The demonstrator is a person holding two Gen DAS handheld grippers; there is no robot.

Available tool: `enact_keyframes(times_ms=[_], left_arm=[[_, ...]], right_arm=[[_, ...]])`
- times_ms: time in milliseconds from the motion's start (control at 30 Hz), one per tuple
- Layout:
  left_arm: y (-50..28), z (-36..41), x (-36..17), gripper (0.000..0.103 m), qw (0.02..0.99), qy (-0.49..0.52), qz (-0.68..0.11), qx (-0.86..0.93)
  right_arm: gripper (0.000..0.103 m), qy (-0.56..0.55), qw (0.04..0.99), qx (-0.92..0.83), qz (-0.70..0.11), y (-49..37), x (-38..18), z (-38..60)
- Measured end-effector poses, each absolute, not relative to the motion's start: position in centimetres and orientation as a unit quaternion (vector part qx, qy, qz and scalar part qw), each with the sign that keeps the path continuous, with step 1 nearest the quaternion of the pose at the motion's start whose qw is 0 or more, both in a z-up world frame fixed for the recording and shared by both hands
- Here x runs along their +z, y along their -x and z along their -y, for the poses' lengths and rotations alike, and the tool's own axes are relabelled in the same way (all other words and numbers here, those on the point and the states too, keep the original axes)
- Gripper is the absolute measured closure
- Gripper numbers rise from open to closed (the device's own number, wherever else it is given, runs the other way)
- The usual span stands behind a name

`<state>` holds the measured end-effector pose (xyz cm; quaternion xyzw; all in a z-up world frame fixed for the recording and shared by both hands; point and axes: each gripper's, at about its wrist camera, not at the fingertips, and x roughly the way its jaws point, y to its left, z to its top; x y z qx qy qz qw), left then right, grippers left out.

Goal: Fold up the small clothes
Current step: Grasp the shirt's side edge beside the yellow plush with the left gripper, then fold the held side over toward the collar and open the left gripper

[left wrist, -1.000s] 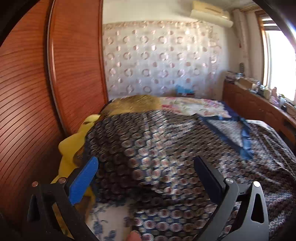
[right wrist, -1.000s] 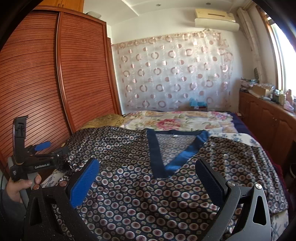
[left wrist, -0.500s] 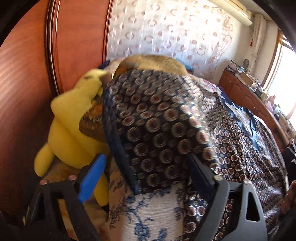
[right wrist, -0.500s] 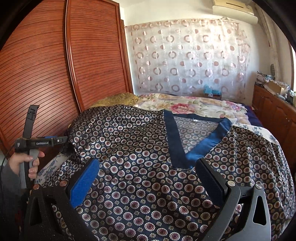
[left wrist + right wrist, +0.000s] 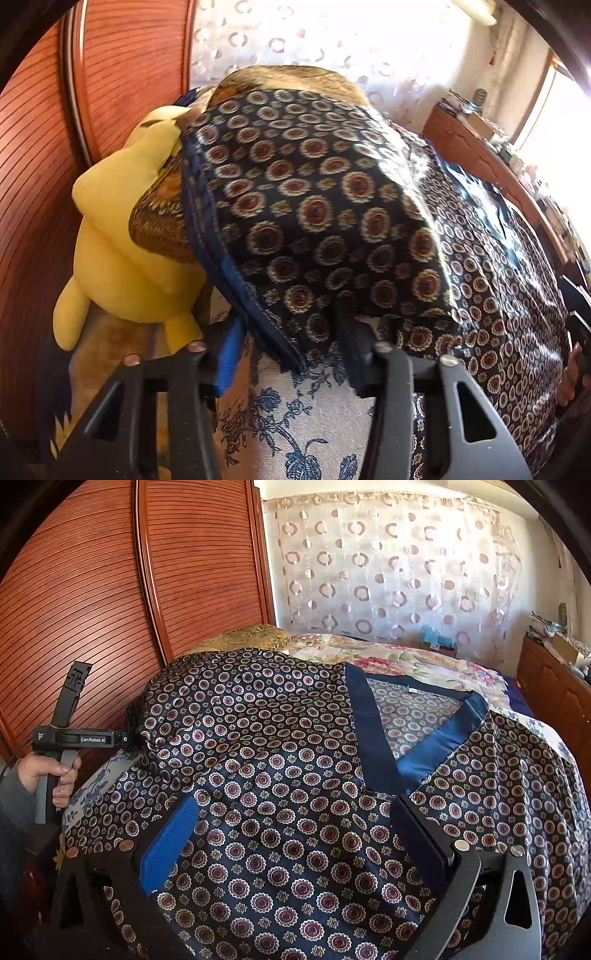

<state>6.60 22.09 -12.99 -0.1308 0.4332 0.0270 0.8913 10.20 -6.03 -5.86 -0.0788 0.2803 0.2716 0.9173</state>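
Now spread face-up across the bed (image 5: 436, 664): dark navy satin top patterned with small medallions and trimmed in blue (image 5: 295, 775), V-neck pointing toward the near edge, collar toward the far curtain, long axis running sleeve to sleeve, left to right. Nearer the left sleeve end: left gripper (image 5: 291, 343), narrowed around the blue-bound hem with cloth lying between the jaws, whether pinched tight, impossible to tell. Beside that sleeve, touching it: yellow plush toy (image 5: 122, 236). Hovering over the chest just below the V: right gripper (image 5: 295, 830), wide open, holding nothing. Likely next: sleeve drawn rightward across the body.
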Motion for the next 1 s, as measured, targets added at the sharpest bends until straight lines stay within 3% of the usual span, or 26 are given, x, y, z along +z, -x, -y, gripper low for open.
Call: enact_keyframes(times_ms=[33, 167, 467, 700, 1000], left_arm=[[-6.5, -21.8, -12.8, 0.065, 0.893, 0.123, -0.432, 0.027], [-6.0, -21.2, -11.8, 0.095, 0.9, 0.077, -0.425, 0.057], [-3.3, -19.2, -5.3, 0.097, 0.935, 0.048, -0.35, 0.039], [-6.7, -13.8, -0.3, 0.097, 0.951, 0.015, -0.308, -0.024], [-10.9, -8.7, 0.6, 0.096, 0.953, 0.002, -0.293, -0.072]], right_arm=[[0.0, 0.077, 0.918, 0.271, -0.28, -10.2, -5.9, 6.1], [0.0, 0.07, 0.919, 0.27, -0.279, -10.2, -6.0, 6.6], [0.0, 0.061, 0.922, 0.266, -0.273, -9.9, -6.1, 7.1], [0.0, 0.044, 0.928, 0.254, -0.268, -9.9, -5.8, 8.8], [0.0, 0.028, 0.933, 0.238, -0.268, -10.1, -5.7, 10.6]])
